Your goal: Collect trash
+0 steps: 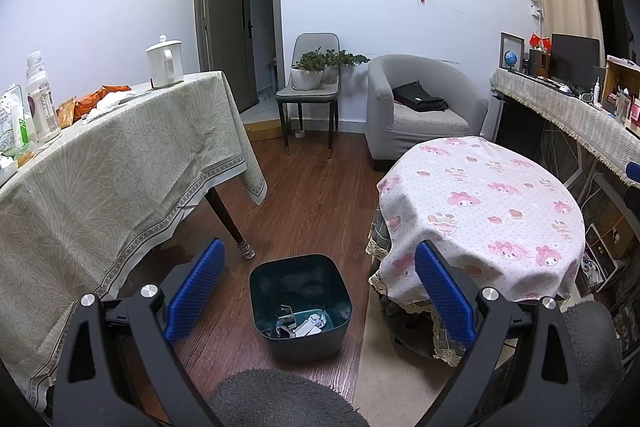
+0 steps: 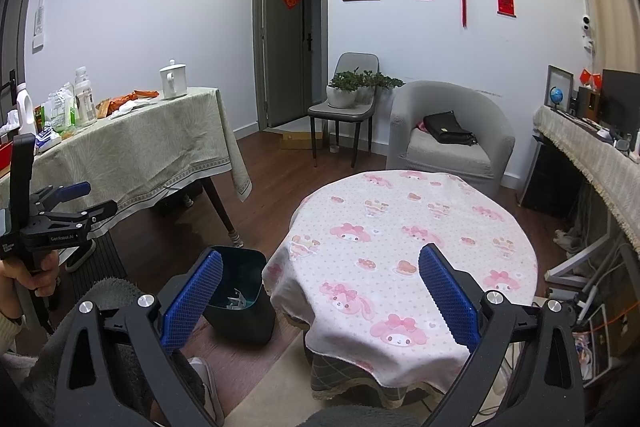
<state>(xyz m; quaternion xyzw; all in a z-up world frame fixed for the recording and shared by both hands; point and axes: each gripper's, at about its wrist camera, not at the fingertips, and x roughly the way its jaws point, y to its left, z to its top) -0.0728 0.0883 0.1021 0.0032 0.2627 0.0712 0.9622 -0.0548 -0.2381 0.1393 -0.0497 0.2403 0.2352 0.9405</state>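
Between the two tables, on the wooden floor, stands the dark bin (image 1: 300,303) — open-topped, with crumpled paper and scraps already at its bottom, placed where both tables are within reach of it. The left gripper (image 1: 316,291) hangs above it with its blue pads spread wide and nothing between them. The right gripper (image 2: 320,295) is likewise parted and empty, held over the round table (image 2: 404,247) with the pink cartoon cloth, whose top looks bare. Remaining litter seems to lie on the long table (image 1: 120,163) — orange wrappers (image 1: 96,99) and crumpled tissues (image 1: 108,105) beside bottles (image 1: 40,99) and a white kettle (image 1: 165,61). The next pickup is probably there.
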